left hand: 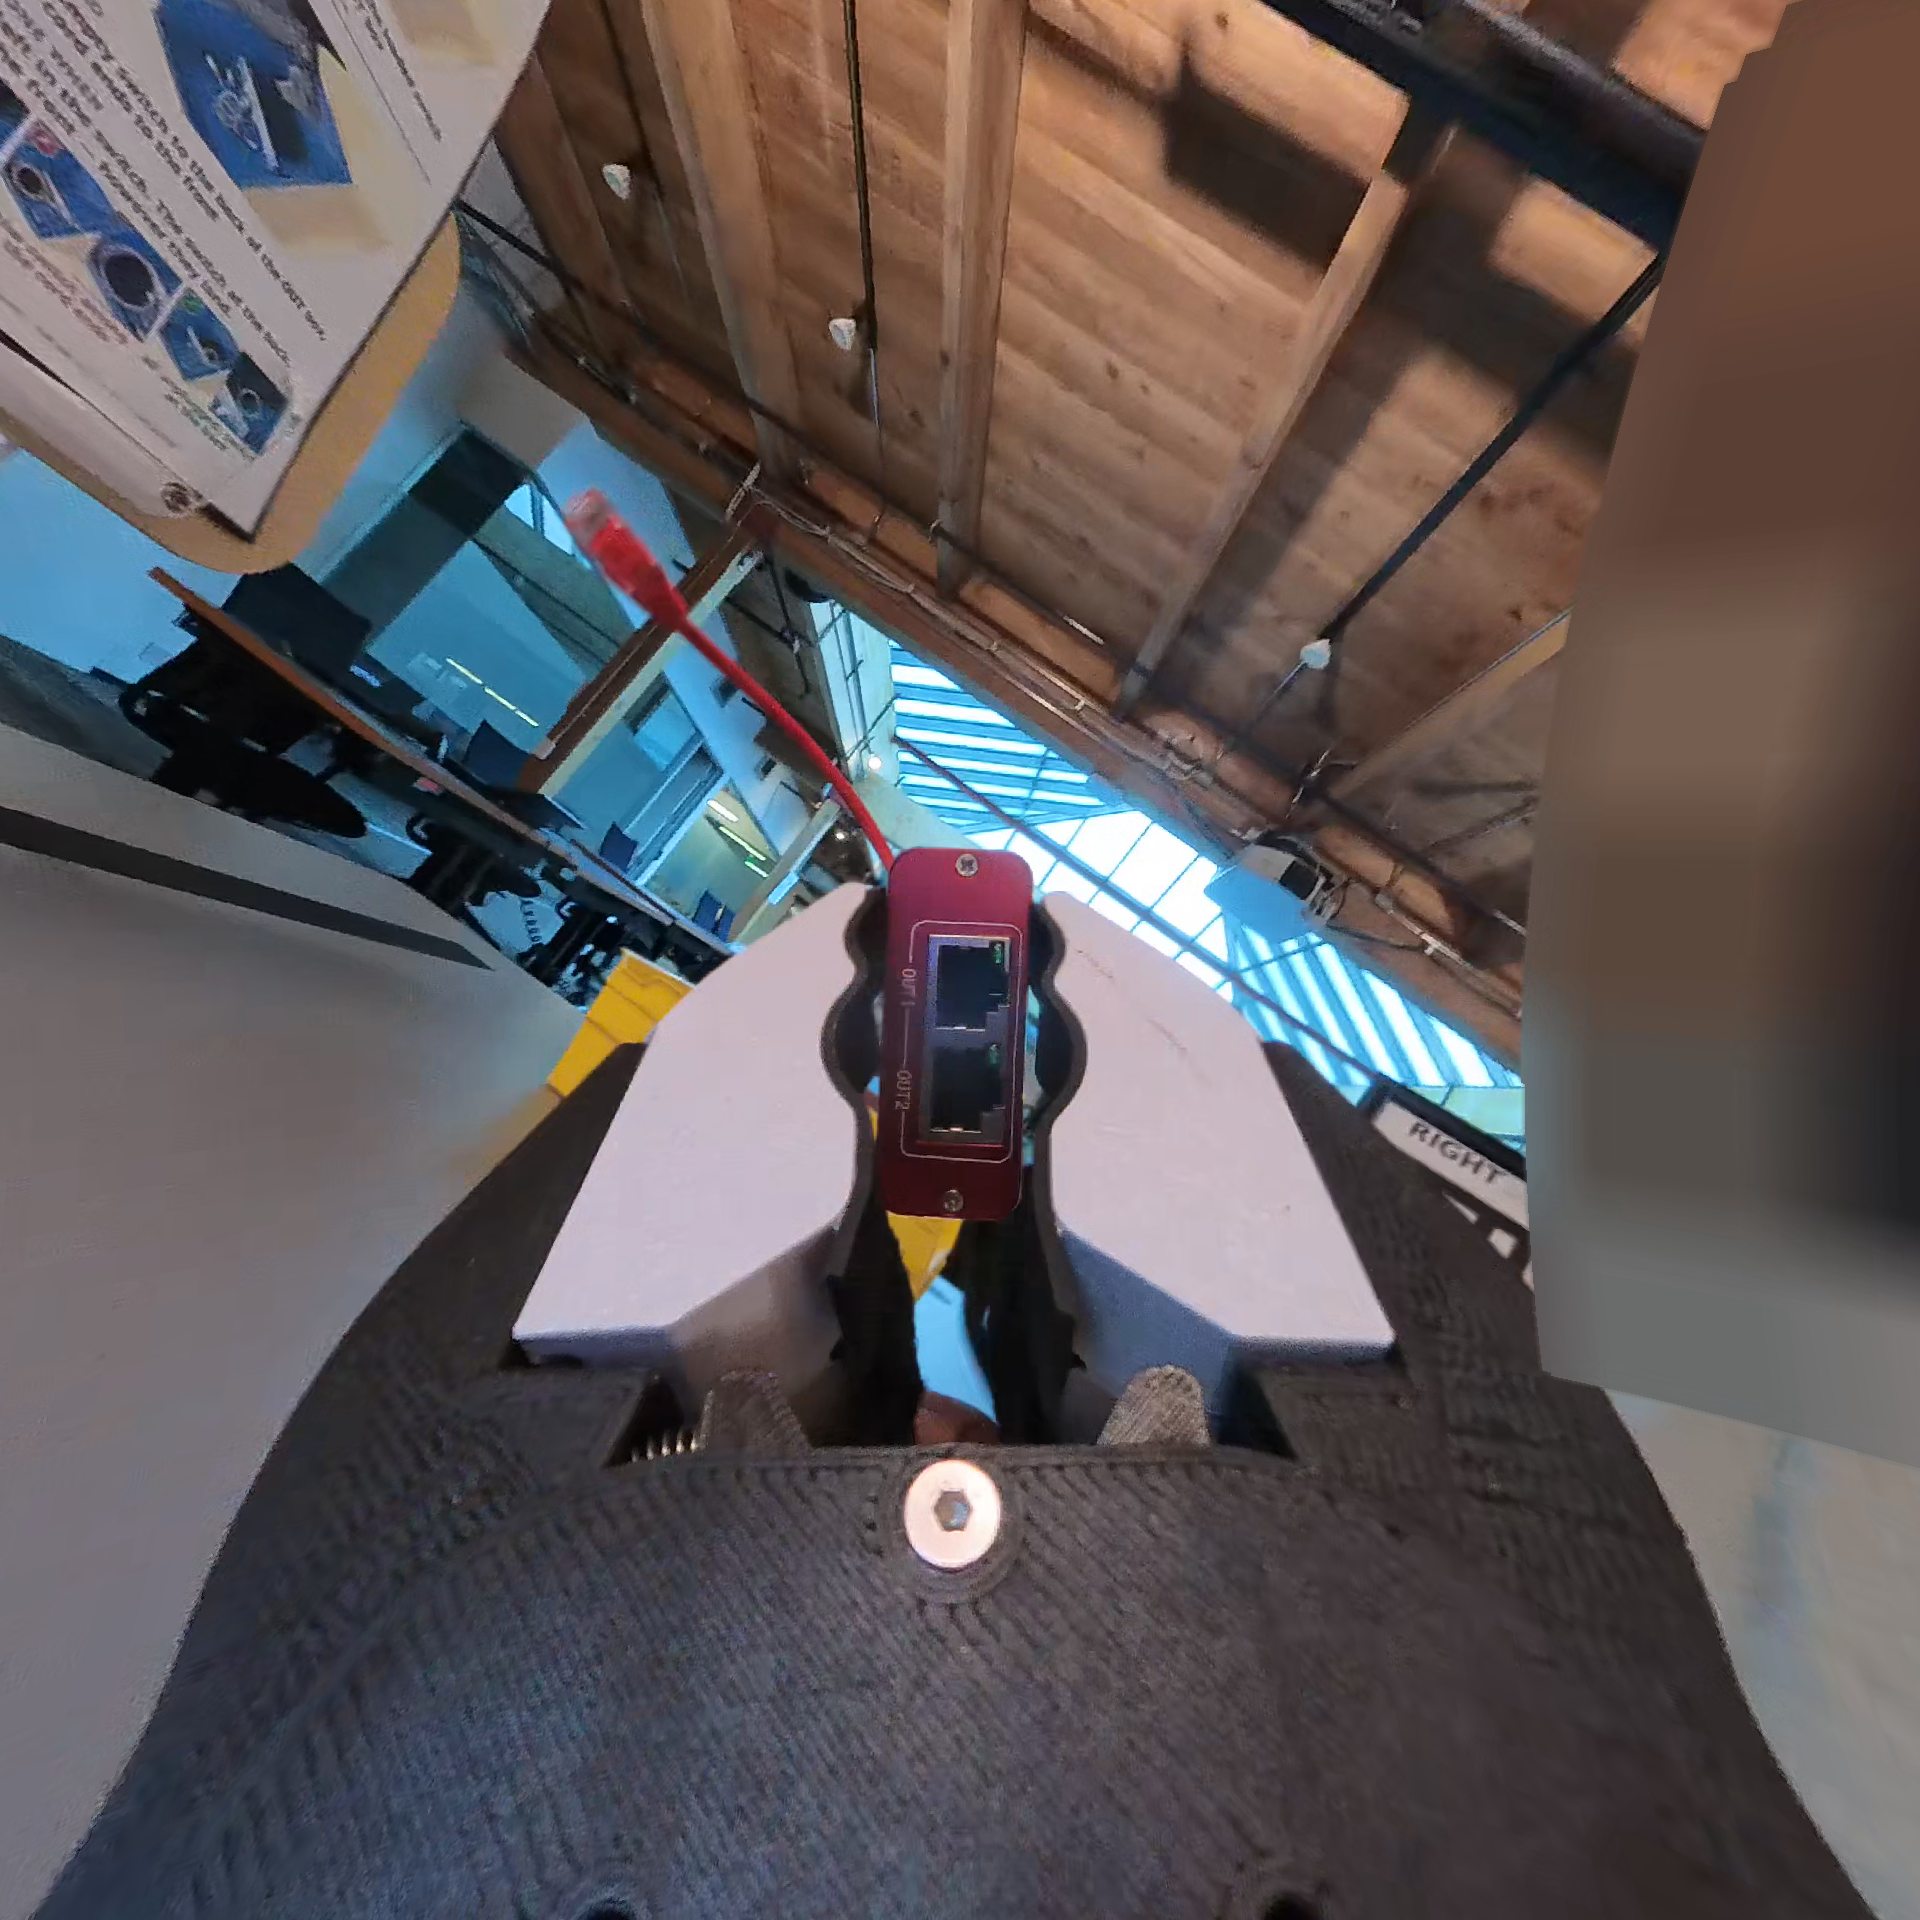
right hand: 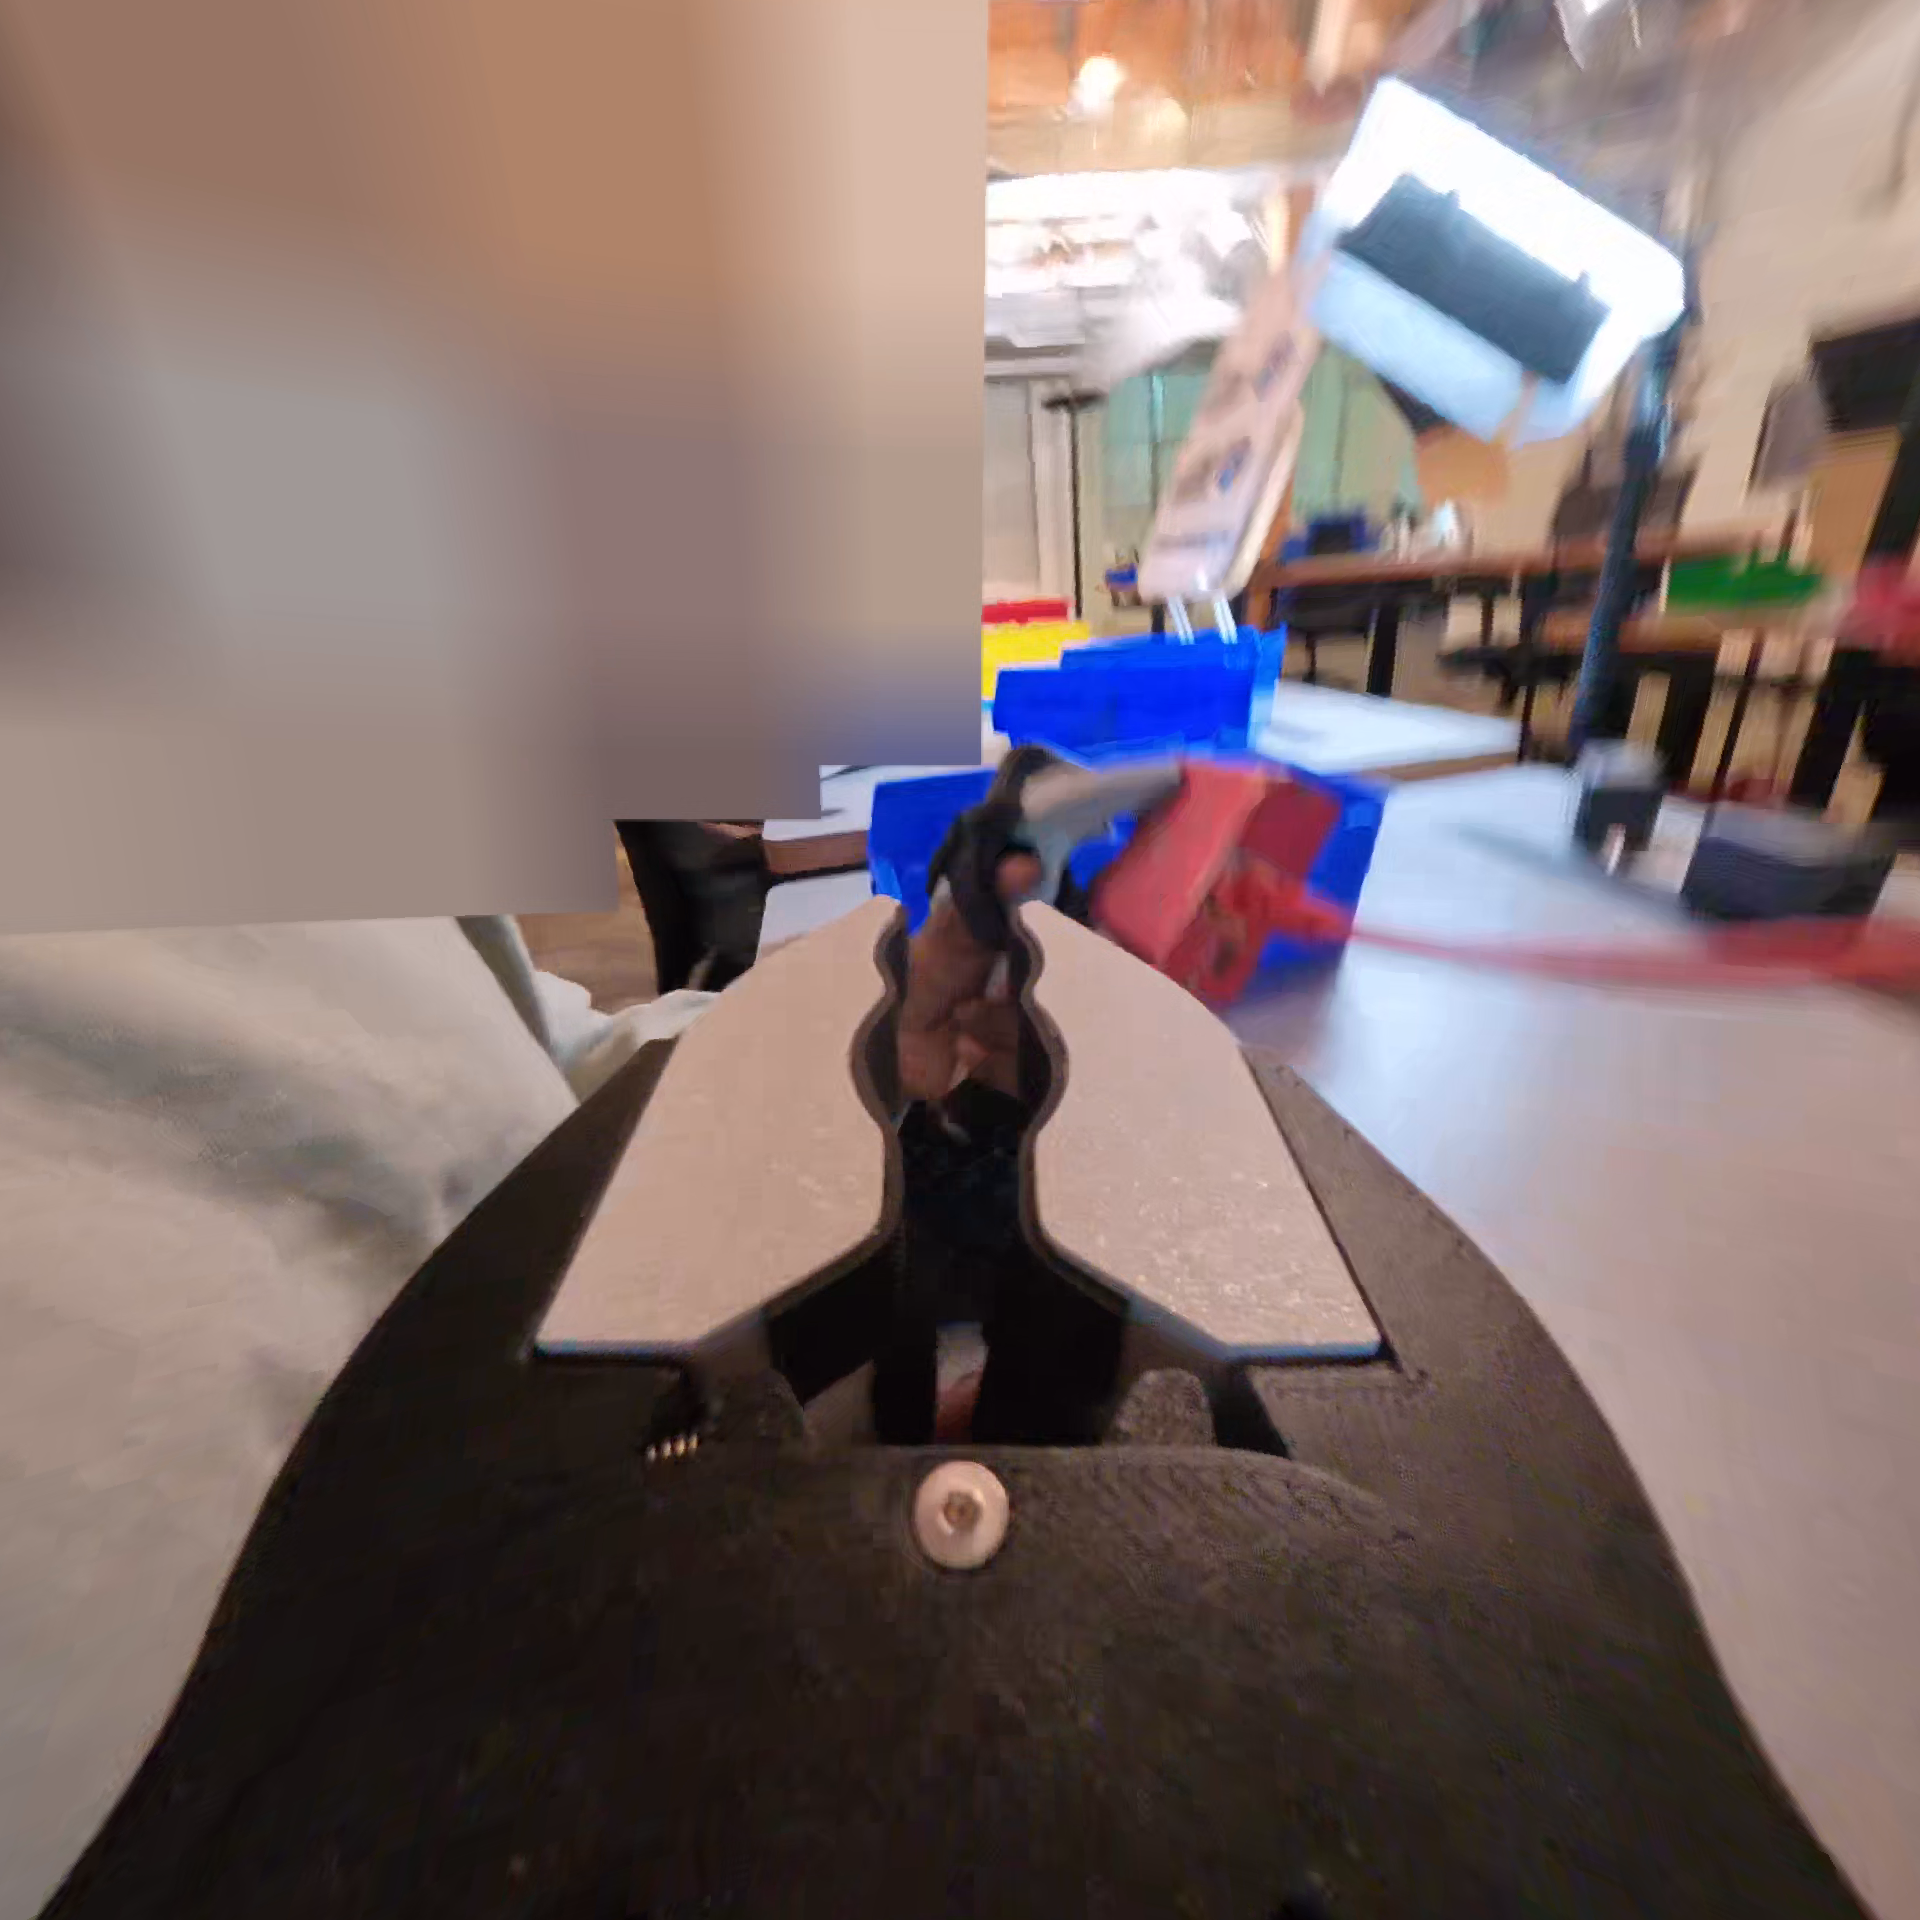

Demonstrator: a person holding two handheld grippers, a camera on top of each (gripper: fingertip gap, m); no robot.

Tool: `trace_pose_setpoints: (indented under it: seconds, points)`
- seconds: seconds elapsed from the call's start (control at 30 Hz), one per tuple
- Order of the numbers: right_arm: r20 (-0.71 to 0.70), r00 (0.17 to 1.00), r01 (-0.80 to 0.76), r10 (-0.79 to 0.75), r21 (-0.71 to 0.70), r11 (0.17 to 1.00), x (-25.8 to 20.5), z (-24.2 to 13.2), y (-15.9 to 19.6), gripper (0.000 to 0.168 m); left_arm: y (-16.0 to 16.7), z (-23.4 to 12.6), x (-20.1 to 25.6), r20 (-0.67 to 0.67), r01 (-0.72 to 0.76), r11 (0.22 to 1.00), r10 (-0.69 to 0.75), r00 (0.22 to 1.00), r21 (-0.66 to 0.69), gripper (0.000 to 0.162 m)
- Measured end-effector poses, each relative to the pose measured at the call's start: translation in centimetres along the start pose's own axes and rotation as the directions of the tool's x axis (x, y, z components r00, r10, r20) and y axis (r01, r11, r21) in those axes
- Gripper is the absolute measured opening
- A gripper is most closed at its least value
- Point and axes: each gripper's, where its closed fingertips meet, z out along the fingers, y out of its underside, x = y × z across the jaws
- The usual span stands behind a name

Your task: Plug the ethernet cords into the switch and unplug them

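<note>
Progress: mid-task | left tongs [left hand: 954, 1049] pinched red switch [left hand: 956, 1029] aloft, both facing ports empty; red ethernet cord [left hand: 727, 665] trailed behind it, plug free | right tongs [right hand: 961, 997] nearly pressed together, holding nothing visible | plugging judged outstanding

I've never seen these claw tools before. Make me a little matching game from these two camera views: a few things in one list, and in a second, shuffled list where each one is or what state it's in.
Things:
1. red switch
2. red cord plug
3. right claw
4. blue bins

States:
A. nearly closed, nothing gripped
B. clamped upright in the left claw, two sockets empty
C. standing on the table behind
D. hanging loose in the air, plugged into nothing

Pairs: 1-B, 2-D, 3-A, 4-C
</note>
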Motion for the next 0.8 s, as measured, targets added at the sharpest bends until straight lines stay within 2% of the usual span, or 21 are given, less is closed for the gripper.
trace_pose_setpoints:
  seconds: [0.07,0.1,0.17,0.23,0.3,0.33,0.43,0.53,0.6,0.63,0.7,0.8]
  points:
    - [-0.065,0.981,-0.185,0.185,0.014,0.983,1.8,1.2,2.8,0.047,0.3,0.2,0.3,-0.025,0.019,1.000,-0.019,1.000,-0.009,0.026]
    - [-0.075,0.963,-0.253,0.259,0.078,0.964,2.6,1.7,3.2,0.053,0.7,0.4,0.5,-0.034,0.019,1.000,-0.020,0.999,-0.023,0.026]
    - [-0.041,0.929,-0.349,0.368,0.234,0.908,3.9,2.1,2.4,0.054,1.6,0.7,0.8,-0.049,0.014,0.998,-0.017,0.999,-0.061,0.026]
    - [-0.007,0.924,-0.368,0.383,0.267,0.891,4.3,2.6,2.0,0.047,2.7,1.0,1.1,-0.057,-0.001,0.994,-0.005,0.998,-0.113,0.026]
    - [-0.042,0.946,-0.310,0.320,0.156,0.938,4.2,3.5,3.2,0.041,4.1,1.4,1.4,-0.076,-0.015,0.983,0.001,0.997,-0.181,0.026]
    - [-0.070,0.960,-0.262,0.270,0.114,0.958,4.3,3.5,3.6,0.028,4.4,1.5,1.9,-0.099,-0.024,0.979,0.004,0.995,-0.201,0.026]
    - [-0.057,0.968,-0.244,0.245,0.015,0.970,3.9,2.2,3.9,0.027,6.0,1.5,2.2,-0.111,-0.114,0.941,0.082,0.990,-0.320,0.027]
    - [-0.055,0.968,-0.248,0.243,-0.119,0.961,3.6,0.6,4.6,0.027,8.3,1.3,2.2,-0.130,-0.188,0.869,0.144,0.981,-0.457,0.056]
    - [-0.039,0.964,-0.265,0.263,-0.167,0.950,3.1,0.1,4.8,0.027,9.8,1.3,2.5,-0.154,-0.181,0.837,0.118,0.981,-0.516,0.060]
    - [-0.024,0.963,-0.269,0.269,-0.195,0.943,2.7,0.1,5.0,0.027,10.4,1.3,2.6,-0.161,-0.176,0.826,0.105,0.981,-0.536,0.058]
    - [-0.030,0.967,-0.252,0.253,-0.255,0.934,2.3,0.3,5.7,0.027,10.9,1.2,2.5,-0.162,-0.174,0.815,0.100,0.982,-0.552,0.030]
    - [-0.031,0.976,-0.218,0.217,-0.250,0.943,2.2,0.5,5.4,0.028,10.4,1.2,2.9,-0.183,-0.183,0.831,0.100,0.978,-0.525,0.027]
